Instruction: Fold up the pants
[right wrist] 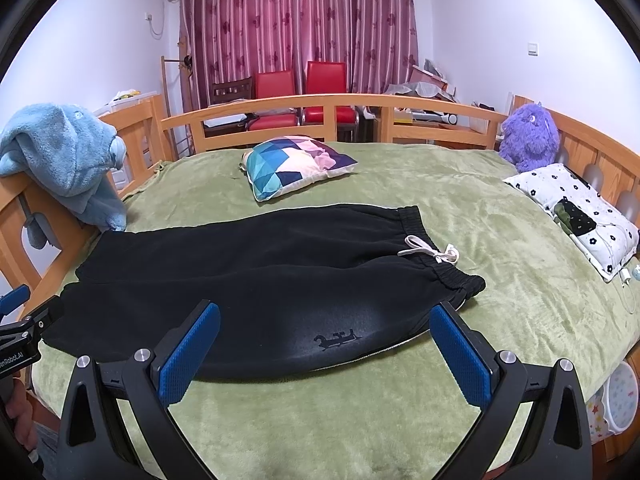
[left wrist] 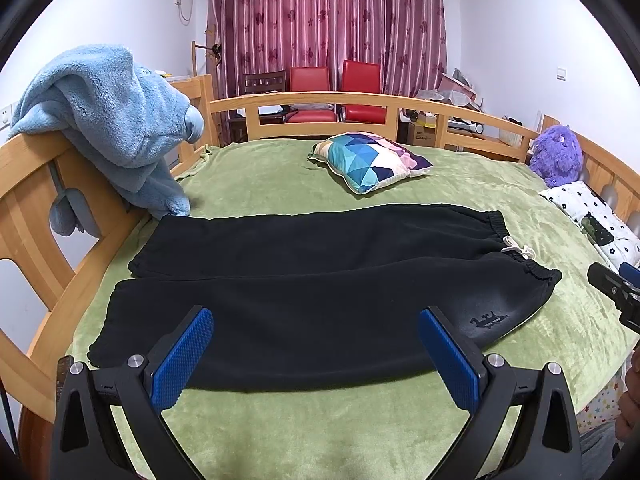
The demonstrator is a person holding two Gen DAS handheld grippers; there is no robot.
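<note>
pants [left wrist: 320, 292] flat, unfolded — both tongs wide, empty
long axis crosswise ahead; left tongs [left wrist: 316, 360] nearer cuffs, right tongs [right wrist: 326, 360] nearer waistband.

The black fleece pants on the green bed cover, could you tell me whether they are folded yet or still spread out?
Spread out, not yet folded: the black fleece pants lie flat at full length, both legs side by side, waistband and white drawstring showing.

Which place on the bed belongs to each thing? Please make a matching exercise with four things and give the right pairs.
Things:
1. pants
2. purple plush toy
3. blue fleece blanket
4. colourful pillow

Places:
A. draped over the left rail
B. far right corner
C. spread flat near the front edge
D. middle of the bed, behind the pants

Pairs: 1-C, 2-B, 3-A, 4-D
</note>
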